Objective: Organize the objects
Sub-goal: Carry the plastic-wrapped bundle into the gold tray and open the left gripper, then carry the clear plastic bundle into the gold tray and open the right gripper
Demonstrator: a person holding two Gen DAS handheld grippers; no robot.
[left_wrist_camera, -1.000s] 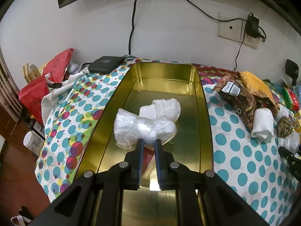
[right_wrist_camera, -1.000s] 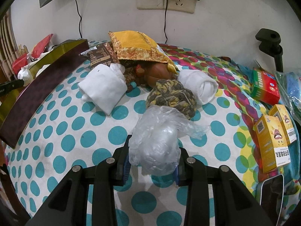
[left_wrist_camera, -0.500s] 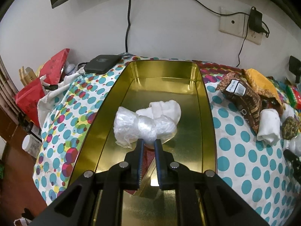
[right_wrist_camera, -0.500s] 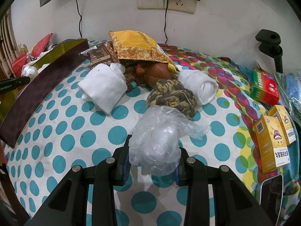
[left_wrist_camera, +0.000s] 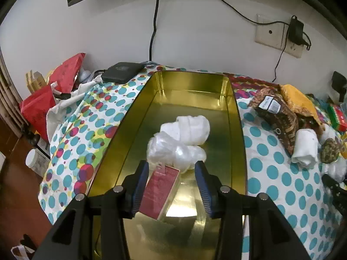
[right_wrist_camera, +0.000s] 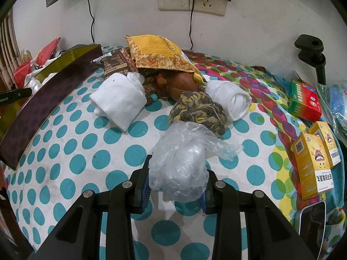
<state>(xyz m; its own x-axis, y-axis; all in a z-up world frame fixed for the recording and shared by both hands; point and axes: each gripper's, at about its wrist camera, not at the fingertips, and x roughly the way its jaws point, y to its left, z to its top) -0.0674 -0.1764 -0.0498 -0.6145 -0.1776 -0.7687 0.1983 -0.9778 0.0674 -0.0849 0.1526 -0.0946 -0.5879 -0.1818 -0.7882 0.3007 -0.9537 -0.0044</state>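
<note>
The left hand-held gripper (left_wrist_camera: 171, 184) has just been opening and now stands wide over the gold tin (left_wrist_camera: 236, 117), with the plastic-wrapped bundle (left_wrist_camera: 173, 151) and its red tag (left_wrist_camera: 160, 190) lying loose between the jaws on the tin floor, beside a white roll (left_wrist_camera: 190, 127). If this gripper is pulled back carelessly, a finger (left_wrist_camera: 141, 182) could catch the thin plastic or the tag and drag the bundle out again. The right hand-held gripper (right_wrist_camera: 175, 186) is closed on another plastic bag (right_wrist_camera: 180, 164) just above the dotted table (right_wrist_camera: 71, 143); the slippery film may slide from the pads on the way to the tin, or the bag's loose tail may brush the brown knitted ball (right_wrist_camera: 197, 110) near it.
</note>
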